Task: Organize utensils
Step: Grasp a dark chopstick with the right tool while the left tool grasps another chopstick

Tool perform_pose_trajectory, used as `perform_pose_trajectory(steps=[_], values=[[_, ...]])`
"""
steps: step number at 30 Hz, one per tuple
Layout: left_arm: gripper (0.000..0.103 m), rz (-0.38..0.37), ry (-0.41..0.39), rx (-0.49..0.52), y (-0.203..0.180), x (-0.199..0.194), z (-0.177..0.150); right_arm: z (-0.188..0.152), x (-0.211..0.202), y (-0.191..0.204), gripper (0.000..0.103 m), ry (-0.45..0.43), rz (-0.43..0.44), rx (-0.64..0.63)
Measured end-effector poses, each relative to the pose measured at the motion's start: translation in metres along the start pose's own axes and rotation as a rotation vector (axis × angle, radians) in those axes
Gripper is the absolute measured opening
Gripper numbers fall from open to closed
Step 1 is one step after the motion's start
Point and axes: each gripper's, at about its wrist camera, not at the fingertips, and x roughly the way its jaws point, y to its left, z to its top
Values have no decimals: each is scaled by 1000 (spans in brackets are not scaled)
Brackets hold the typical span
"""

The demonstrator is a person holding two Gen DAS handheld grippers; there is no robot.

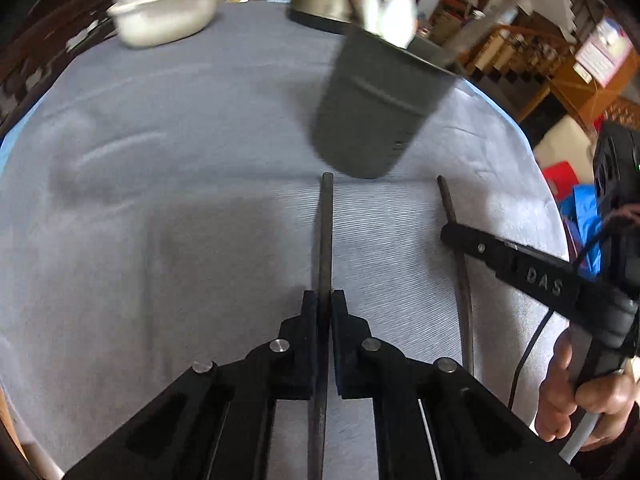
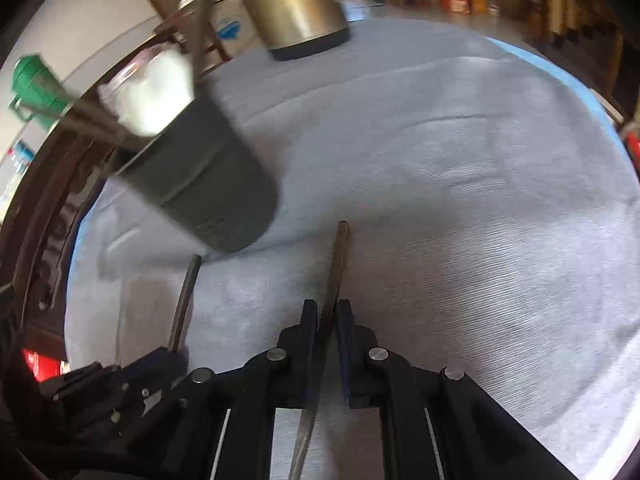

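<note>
A dark grey utensil holder (image 1: pixel 376 108) stands on the grey cloth, with white spoons (image 1: pixel 394 14) and a metal utensil sticking out; it also shows in the right wrist view (image 2: pixel 208 184). My left gripper (image 1: pixel 325 300) is shut on a thin dark utensil handle (image 1: pixel 326 232) that points toward the holder. My right gripper (image 2: pixel 325 308) is shut on a second thin metal utensil handle (image 2: pixel 338 264). In the left wrist view the right gripper (image 1: pixel 450 234) holds its handle (image 1: pixel 448 204) just right of mine. In the right wrist view the left-held handle (image 2: pixel 186 300) lies left, near the holder's base.
A metal kettle (image 2: pixel 296 4) stands at the back of the table. A glass bowl of white stuff (image 1: pixel 164 4) sits at the back left. A grey cloth (image 1: pixel 180 200) covers the round table. Shelves and clutter lie beyond the far edge.
</note>
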Motion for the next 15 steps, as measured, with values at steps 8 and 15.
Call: perform_pose_trajectory(steps=[8,15], values=[[15,-16,36,-76,36,-7,14,3,9,28,12,78,40,-46],[36,6,13,-69,38,-4,43,19,12,20,20,97,11,27]])
